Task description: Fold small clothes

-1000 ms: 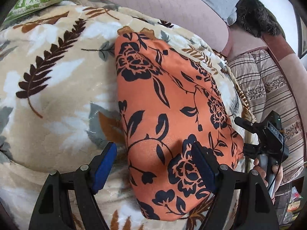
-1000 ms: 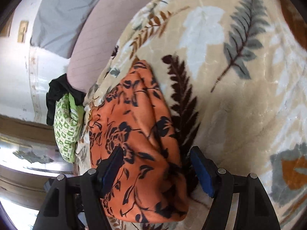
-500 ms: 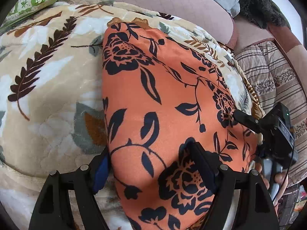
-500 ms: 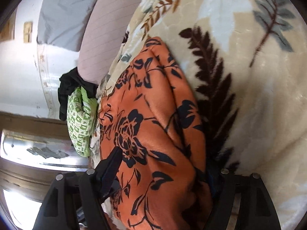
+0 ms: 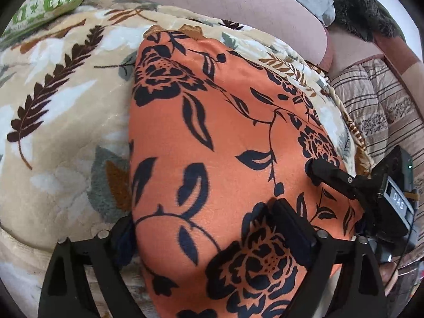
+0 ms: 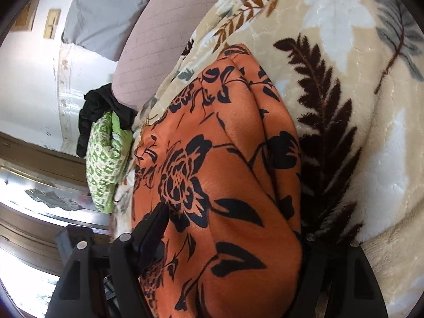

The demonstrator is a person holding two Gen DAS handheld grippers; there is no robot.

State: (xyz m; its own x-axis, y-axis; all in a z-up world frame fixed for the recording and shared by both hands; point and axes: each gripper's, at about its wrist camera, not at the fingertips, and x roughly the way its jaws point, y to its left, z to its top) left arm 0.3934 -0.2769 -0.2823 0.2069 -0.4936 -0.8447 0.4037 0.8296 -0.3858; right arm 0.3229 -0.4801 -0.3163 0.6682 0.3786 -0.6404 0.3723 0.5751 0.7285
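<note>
On the leaf-print blanket (image 5: pixel 61 122), cream with brown and grey fronds, I log one orange floral garment (image 5: pixel 225 143), folded into a thick pad and lying flat near the blanket's edge. Behind the garment: one mauve quilted cushion (image 5: pixel 238 5), with one grey pillow (image 6: pixel 106 8) beyond it. Beside the garment's far corner: one green-patterned cloth (image 6: pixel 106 159) with one black cloth (image 6: pixel 98 111) touching it. To the garment's right in my left camera: one striped cushion (image 5: pixel 379 111) and one dark furry item (image 5: pixel 363 8). A white wall stands past the cloths.

Grippers, two. My left gripper (image 5: pixel 209 235) straddles the garment's near end, jaws opening, fabric between them. My right gripper (image 6: pixel 230 228) straddles the garment's other end, jaws wide; whether its pads press I cannot tell.
</note>
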